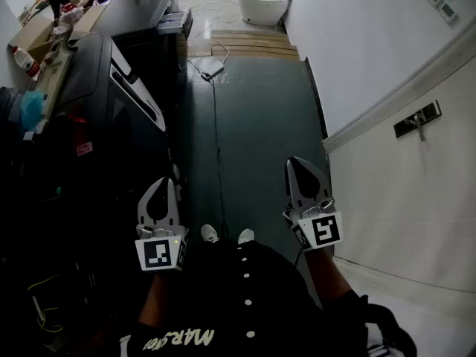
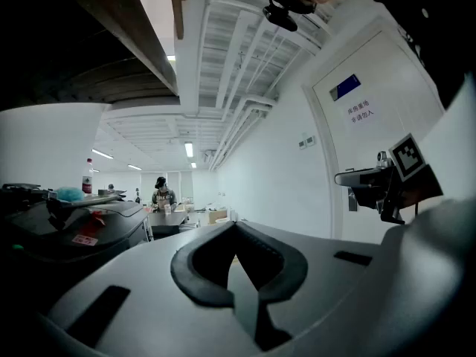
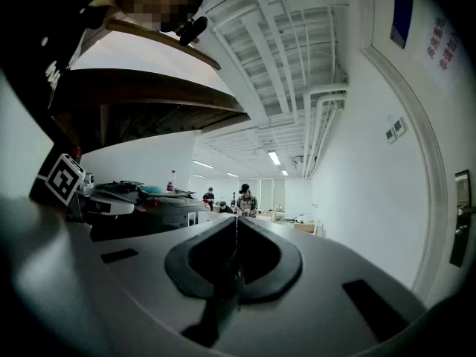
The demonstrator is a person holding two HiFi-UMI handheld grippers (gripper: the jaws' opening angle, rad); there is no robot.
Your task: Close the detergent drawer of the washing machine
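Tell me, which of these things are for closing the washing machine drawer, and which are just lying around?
For the job:
- left gripper, shut and empty
- right gripper, shut and empty
- dark machine on the left, likely the washer; its drawer is too dark to make out

Just lying about:
- bottle
- blue cloth
- cardboard box
- white tub
- cable on the floor

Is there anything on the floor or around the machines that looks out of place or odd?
A thin cable lies loose along the dark floor, leading to a small white box beside stacked planks; someone might trip on it. The machines on the left are too dark to judge.
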